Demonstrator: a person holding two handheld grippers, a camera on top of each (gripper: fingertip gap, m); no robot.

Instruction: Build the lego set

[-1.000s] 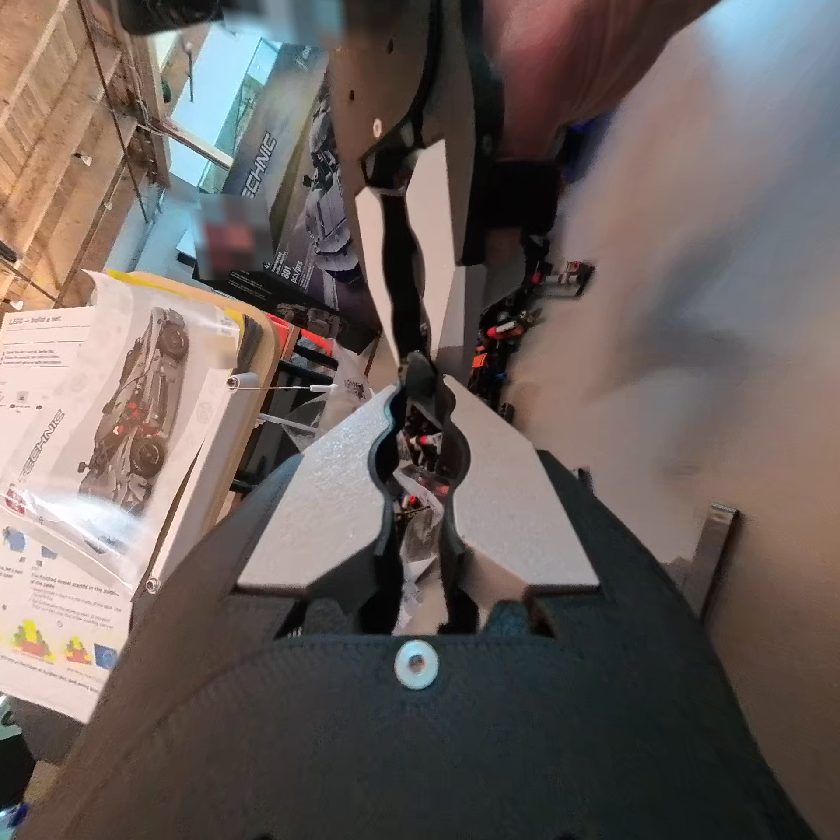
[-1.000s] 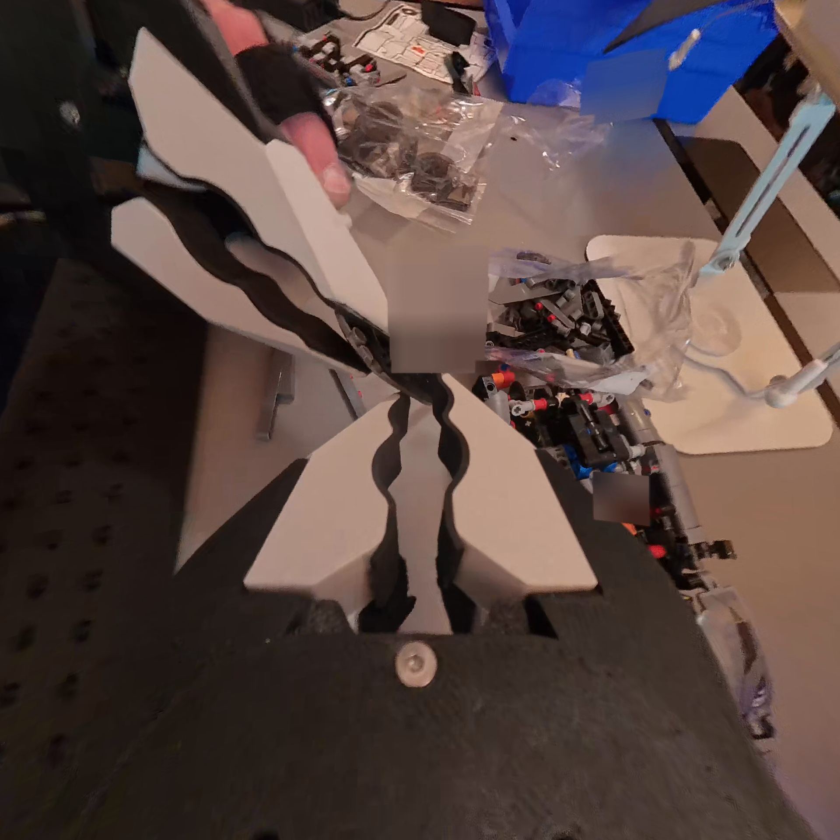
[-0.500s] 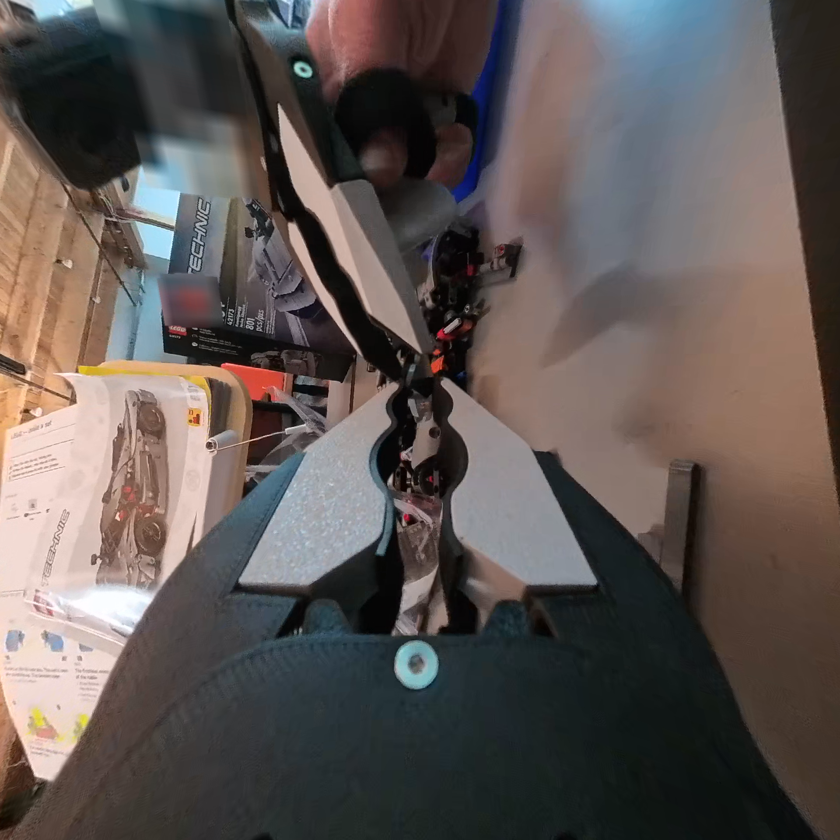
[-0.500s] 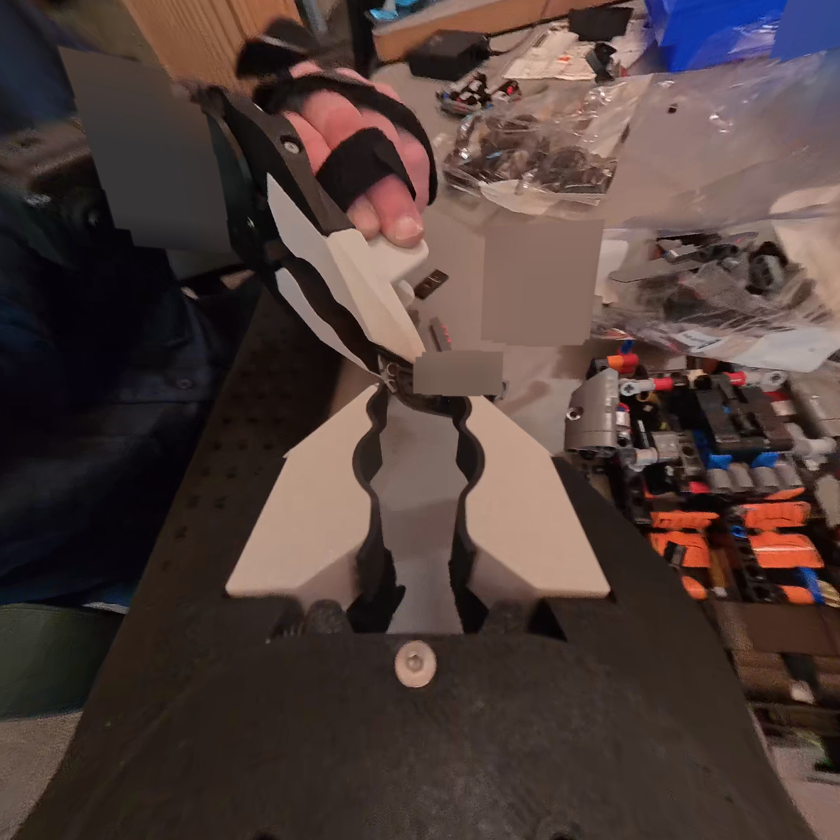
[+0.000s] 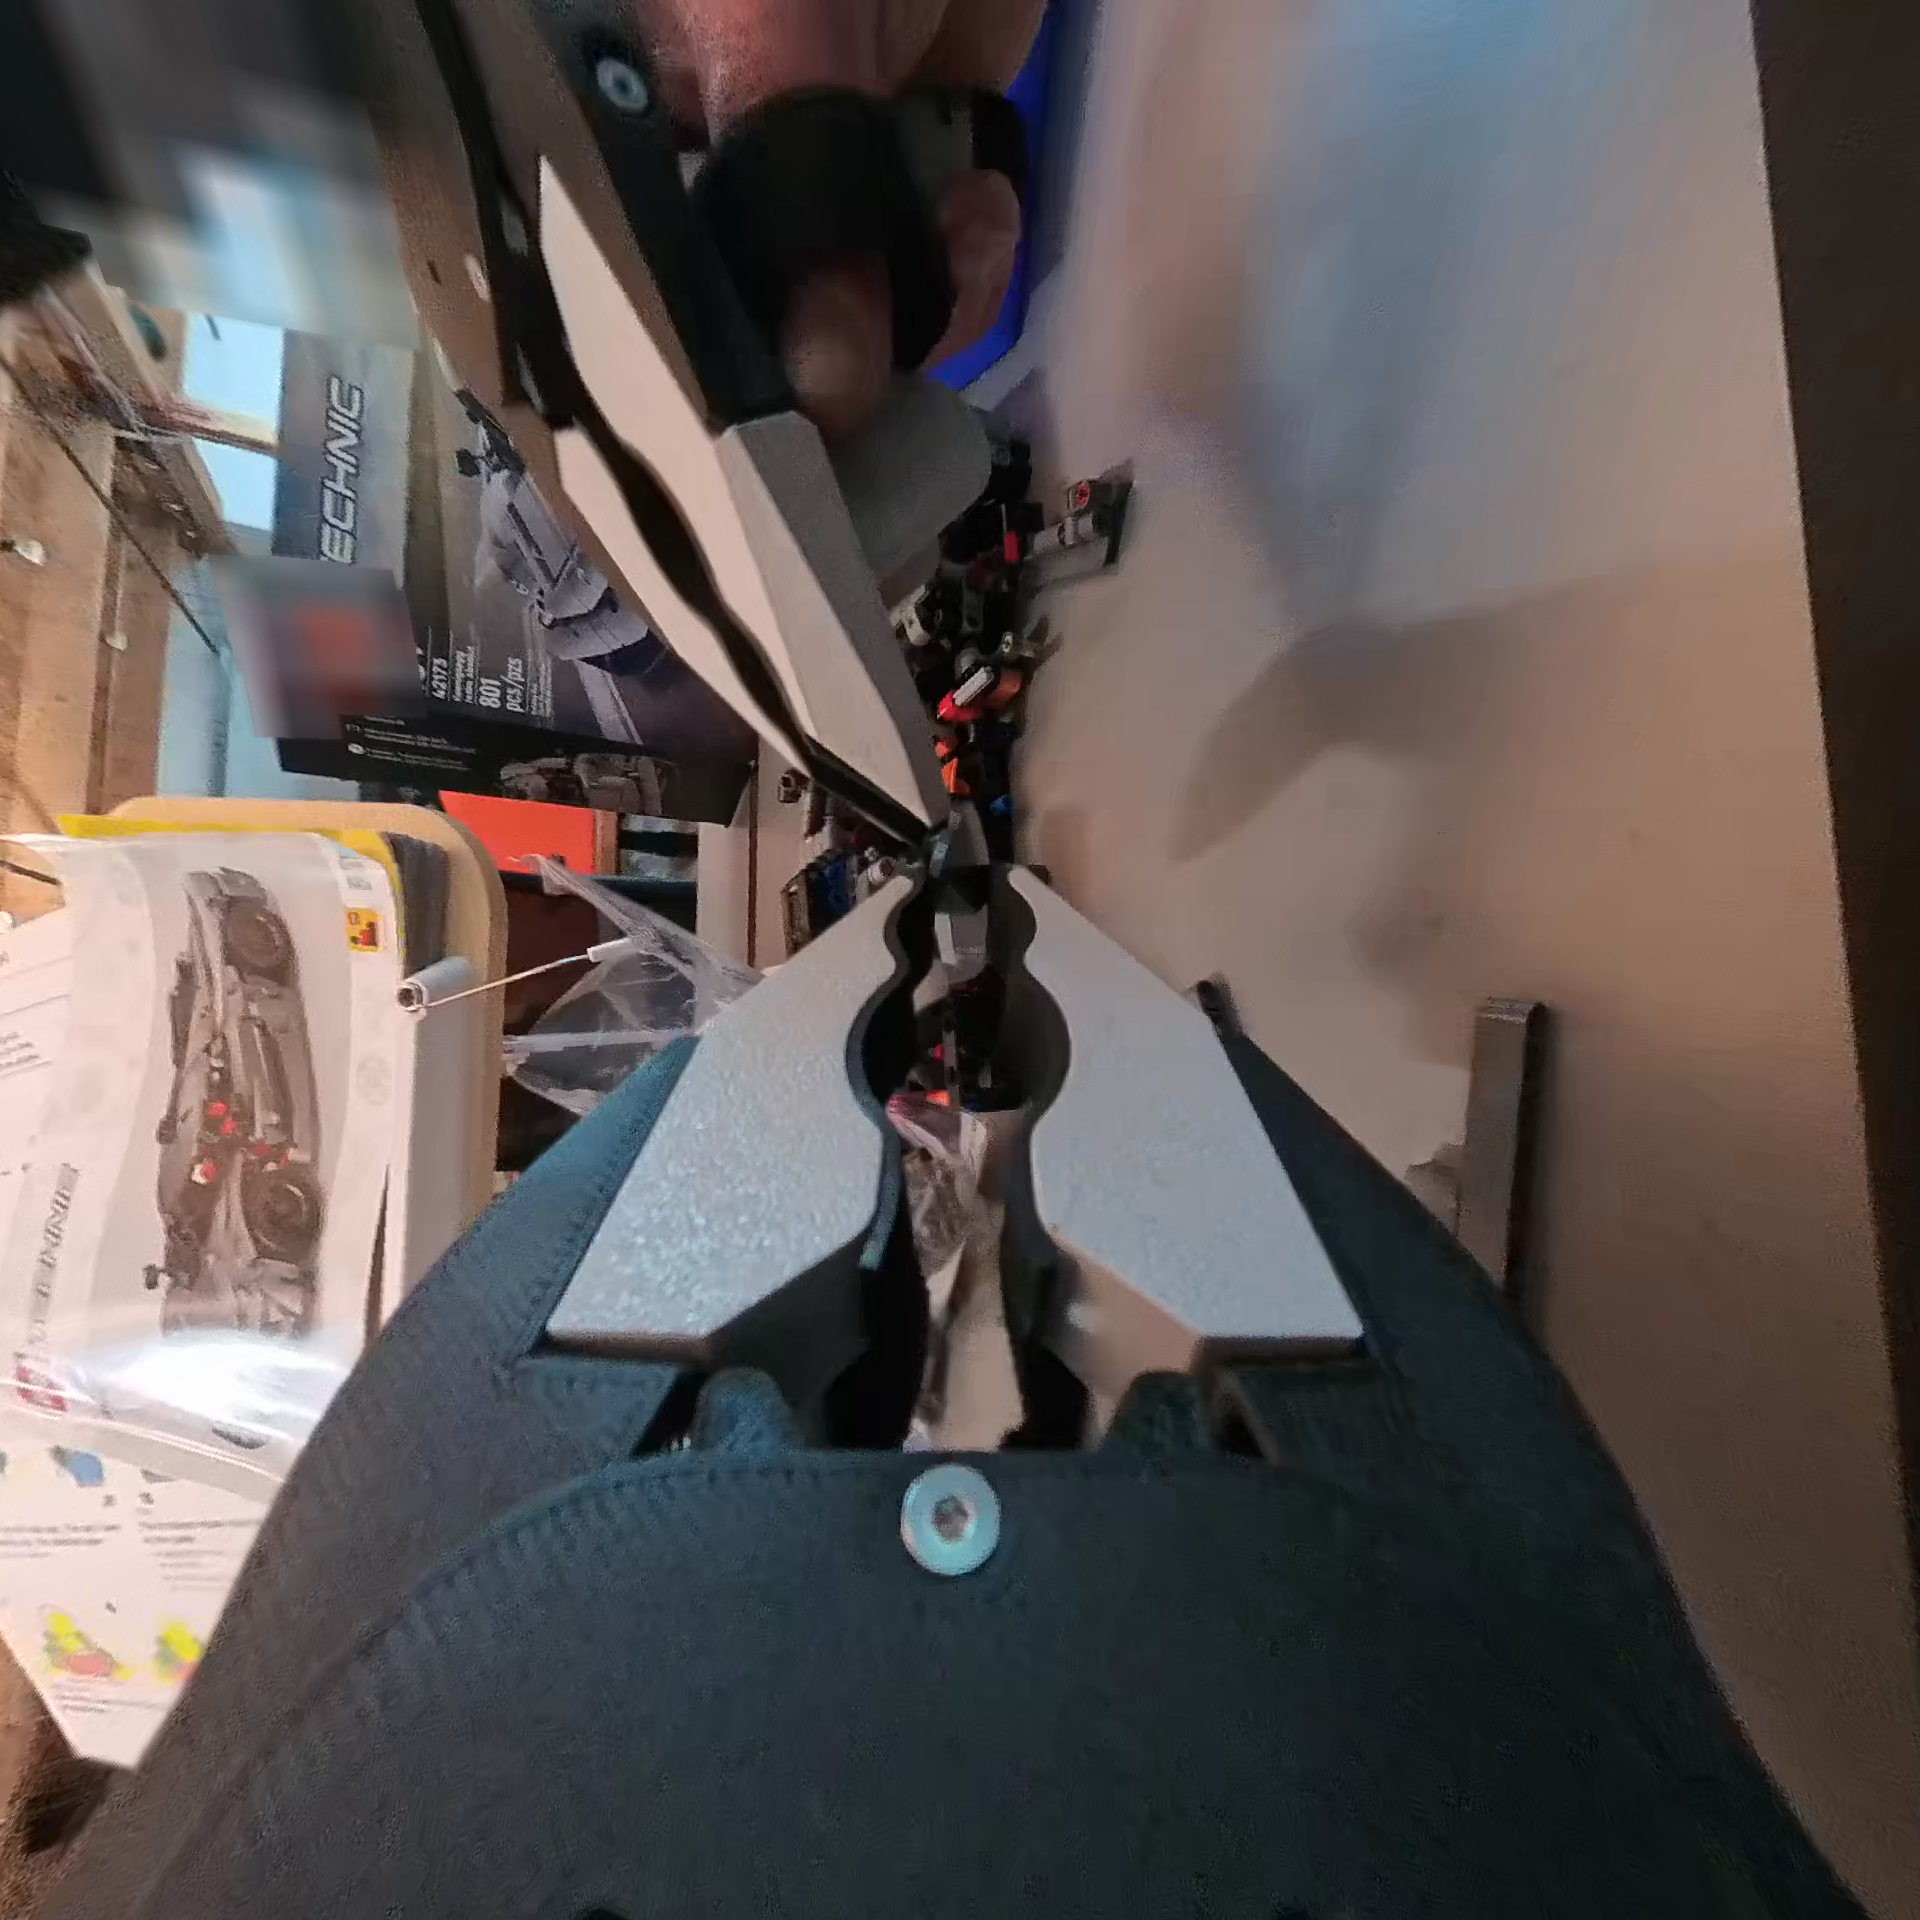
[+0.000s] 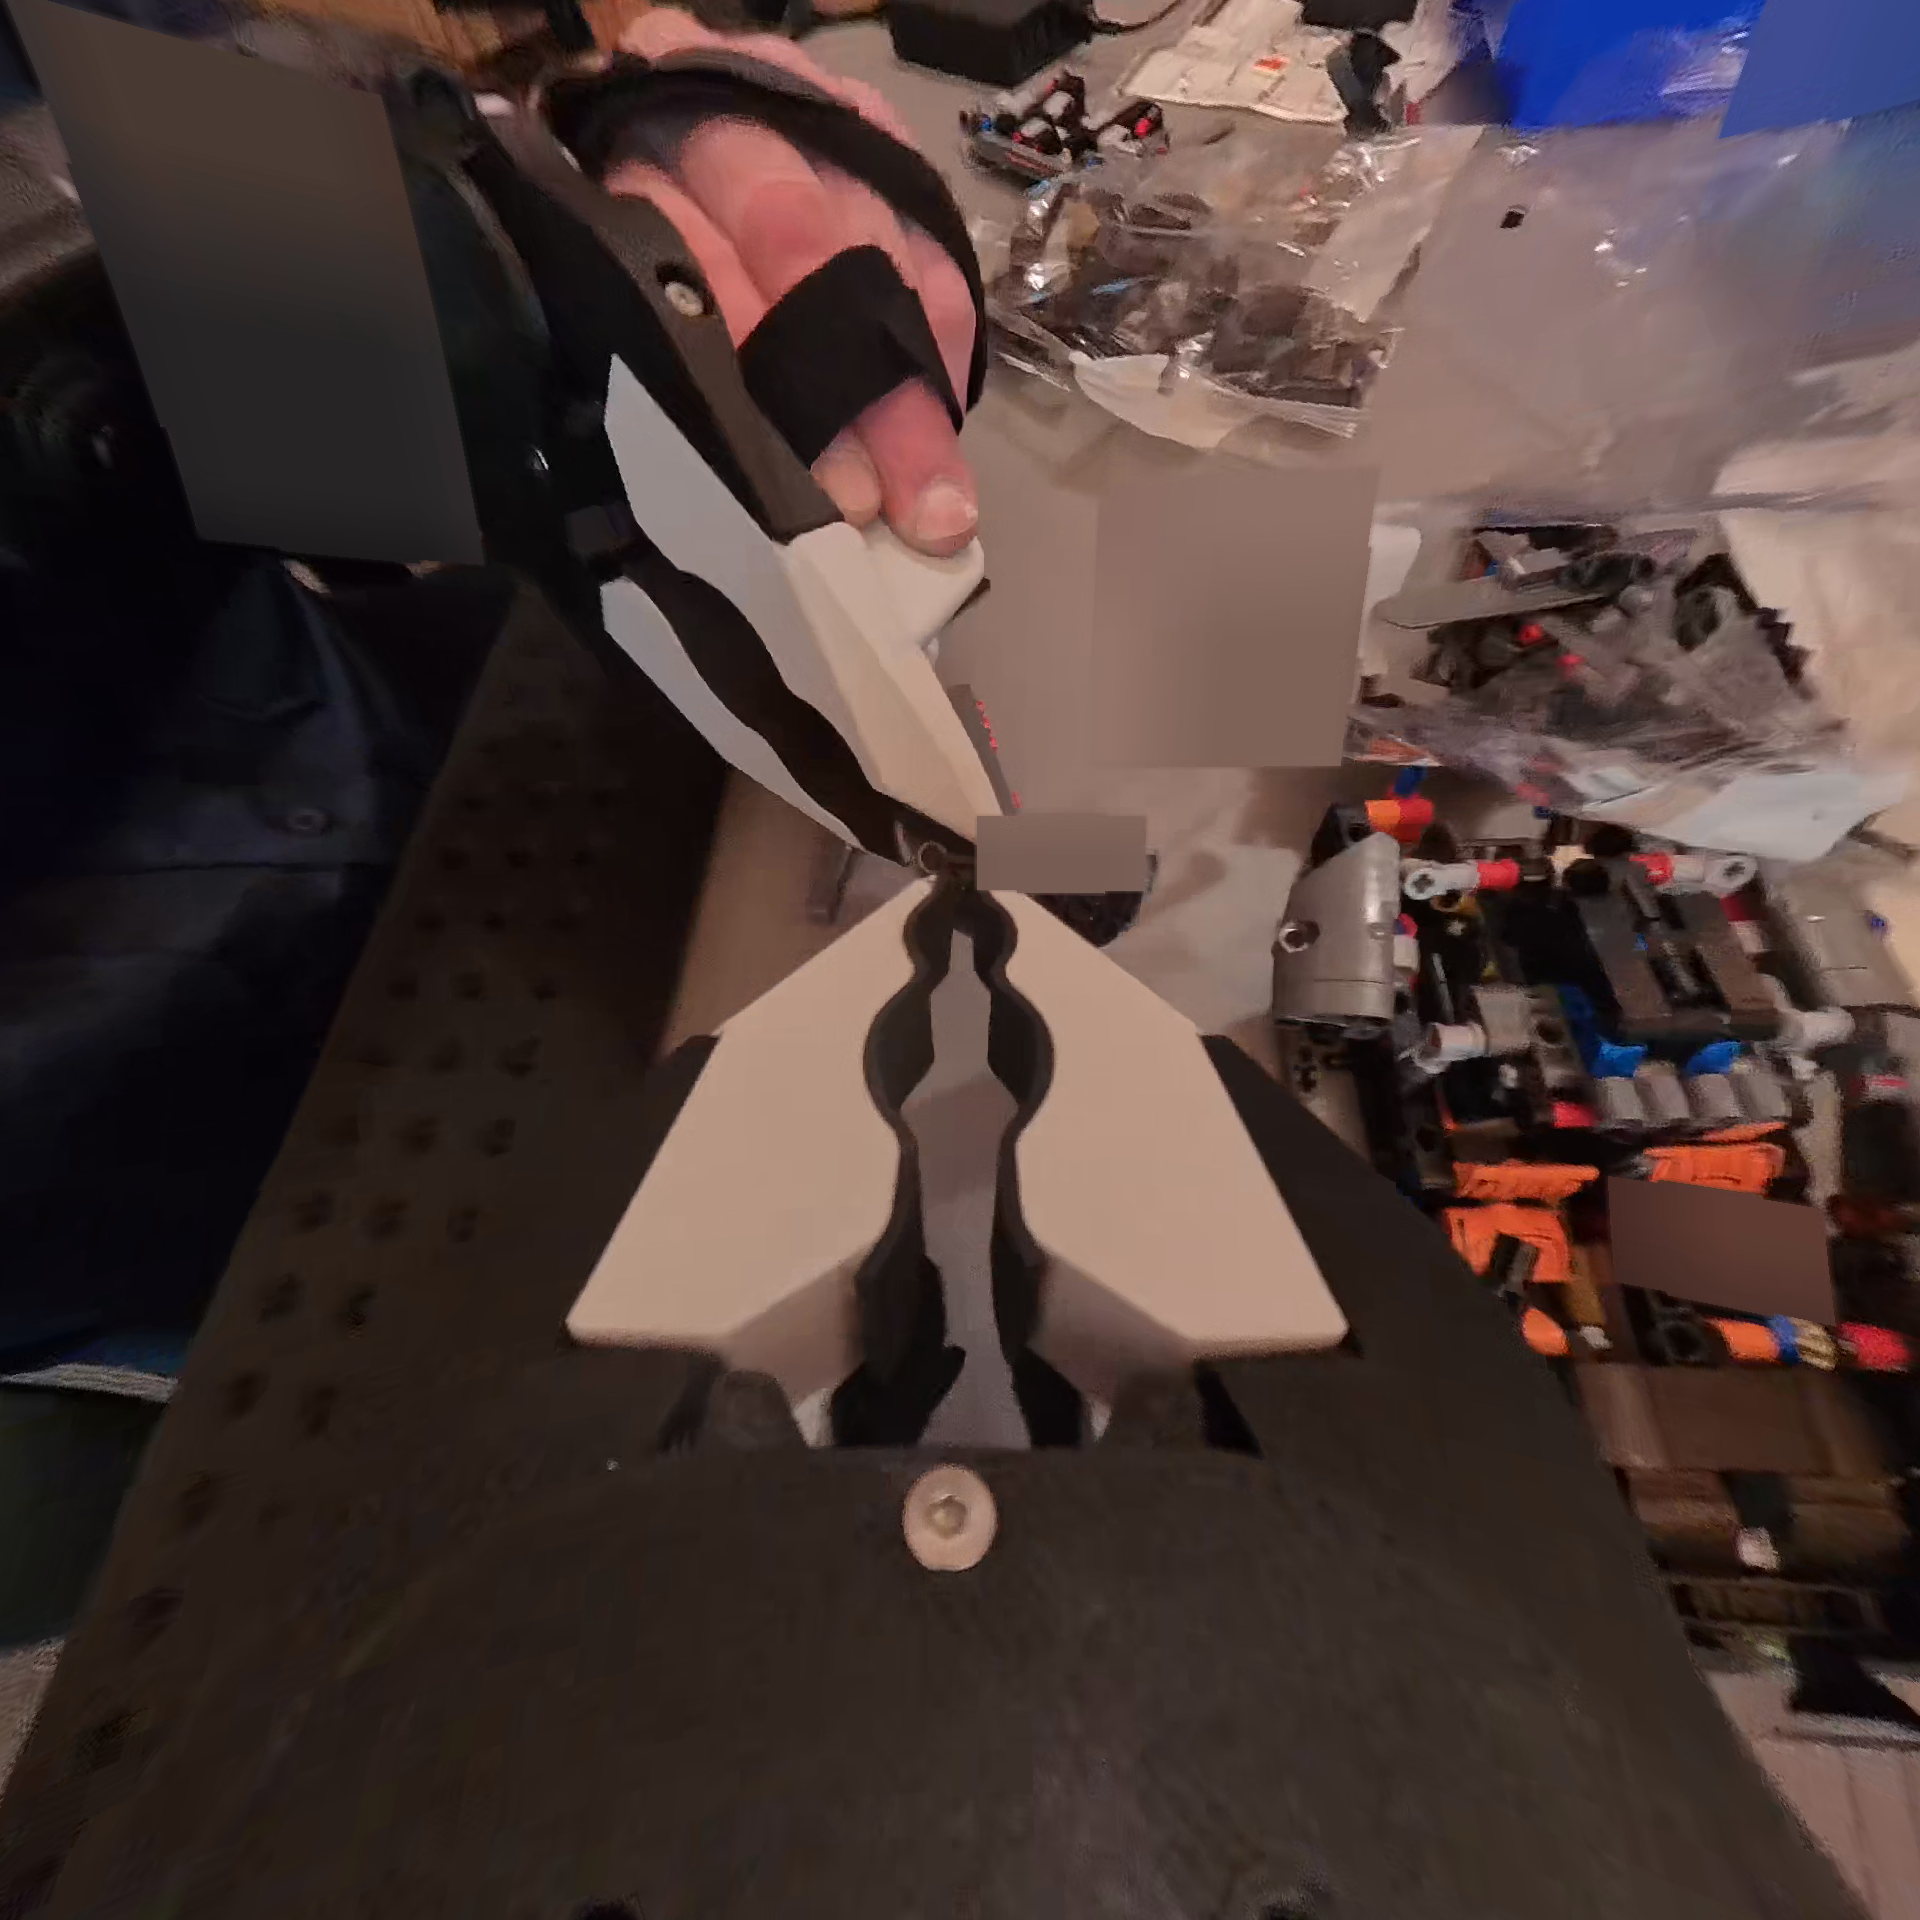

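Note:
My left gripper point(image 5: 958, 896) is shut on a small grey lego piece point(image 5: 961, 928) held at its fingertips. My right gripper point(image 6: 961, 900) is nearly shut on a small dark piece point(image 6: 956, 878), partly hidden by a blur patch. The two grippers meet tip to tip above the table, so the pieces touch. The right gripper also shows in the left wrist view point(image 5: 928, 828), coming from the upper left, and the left gripper shows in the right wrist view point(image 6: 914, 844). The partly built car model point(image 6: 1621, 1049), black, grey and orange, lies on the table to the right; the left wrist view point(image 5: 977, 665) shows it too.
Clear bags of parts point(image 6: 1195, 312) point(image 6: 1621, 675) lie behind the model. A black perforated board point(image 6: 416, 1039) lies to the left. The set's box point(image 5: 468, 582) and the instruction sheet point(image 5: 208, 1091) stand at the table's far side. A metal bracket point(image 5: 1496, 1122) sits on the table. Left and right tips are no more than a few centimetres apart.
Both grippers have swung round while staying tip to tip. The right gripper's jaws are narrower than half a second ago. The model has come into fuller view on the right.

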